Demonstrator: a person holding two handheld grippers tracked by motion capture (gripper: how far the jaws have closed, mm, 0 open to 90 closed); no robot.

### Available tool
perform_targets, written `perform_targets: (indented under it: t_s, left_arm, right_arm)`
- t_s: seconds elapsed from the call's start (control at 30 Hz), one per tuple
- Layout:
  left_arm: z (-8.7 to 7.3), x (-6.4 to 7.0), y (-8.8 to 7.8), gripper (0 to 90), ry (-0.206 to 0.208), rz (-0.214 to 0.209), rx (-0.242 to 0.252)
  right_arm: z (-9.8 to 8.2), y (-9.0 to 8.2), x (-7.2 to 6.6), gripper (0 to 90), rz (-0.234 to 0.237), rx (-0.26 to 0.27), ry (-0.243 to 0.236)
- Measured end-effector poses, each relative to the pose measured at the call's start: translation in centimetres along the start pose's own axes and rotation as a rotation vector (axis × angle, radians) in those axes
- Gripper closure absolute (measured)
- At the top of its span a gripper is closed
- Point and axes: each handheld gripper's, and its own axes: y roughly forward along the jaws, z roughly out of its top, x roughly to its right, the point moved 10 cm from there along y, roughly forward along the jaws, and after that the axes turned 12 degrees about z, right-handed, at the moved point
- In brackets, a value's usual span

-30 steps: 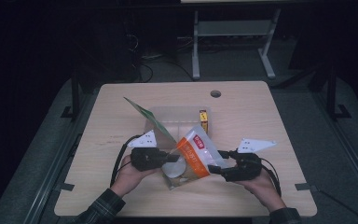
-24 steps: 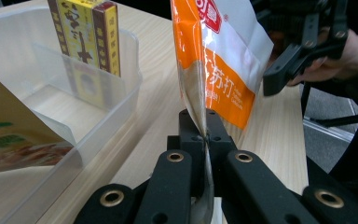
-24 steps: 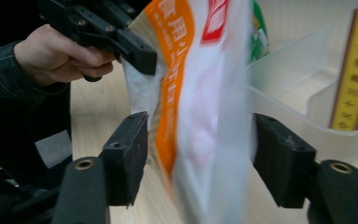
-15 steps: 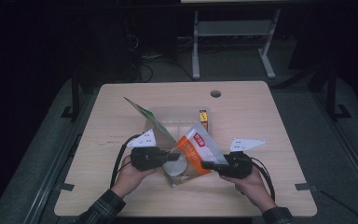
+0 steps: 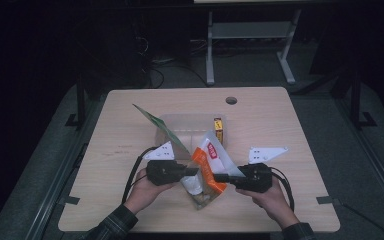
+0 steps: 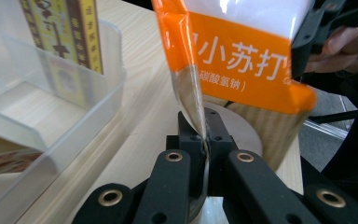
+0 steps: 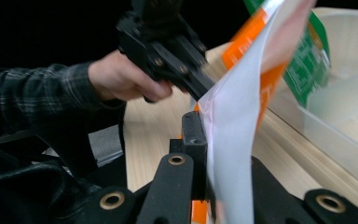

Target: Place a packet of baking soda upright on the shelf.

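Note:
An orange and white pouch (image 5: 211,159) with printed characters hangs tilted between my two grippers, just above the table. My left gripper (image 5: 193,171) is shut on the pouch's clear left edge (image 6: 192,98), which runs down between its jaws (image 6: 205,140). From the other side, my right gripper (image 5: 221,177) is shut on the white right edge (image 7: 235,140). Its jaws have just been closing with that edge between them. In the right gripper view the left gripper (image 7: 168,51) and the hand holding it are beyond the pouch.
A clear plastic tub (image 5: 180,122) stands just behind the pouch, with a yellow box (image 5: 218,129) upright inside and a green packet (image 5: 157,125) leaning on its left rim. A round pale object (image 5: 192,186) lies under the pouch. Table edge is near the hands.
The right gripper has shifted slightly left and shut on the pouch's right edge. The left gripper has kept its grip and place.

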Motion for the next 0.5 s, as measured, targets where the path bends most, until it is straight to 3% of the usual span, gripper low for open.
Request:
perform_targets:
  t_s: [0.17,0.27,0.37,0.5]
  left_arm:
    - [0.0,0.1,0.4,87.1,-0.002,-0.004,-0.012]
    - [-0.1,-0.2,0.4,80.0,0.01,0.019,-0.027]
    - [-0.1,-0.3,0.2,69.1,0.036,0.04,-0.039]
    - [-0.4,-0.6,-0.2,44.1,0.056,0.1,-0.057]
  right_arm:
    - [0.3,0.1,-0.2,90.0,0.004,0.01,-0.005]
    - [0.5,-0.1,-0.4,90.0,0.002,0.012,-0.015]
    - [0.9,-0.2,-0.6,90.0,0.008,0.018,-0.026]
    - [1.2,-0.3,-0.9,90.0,0.007,0.012,-0.043]
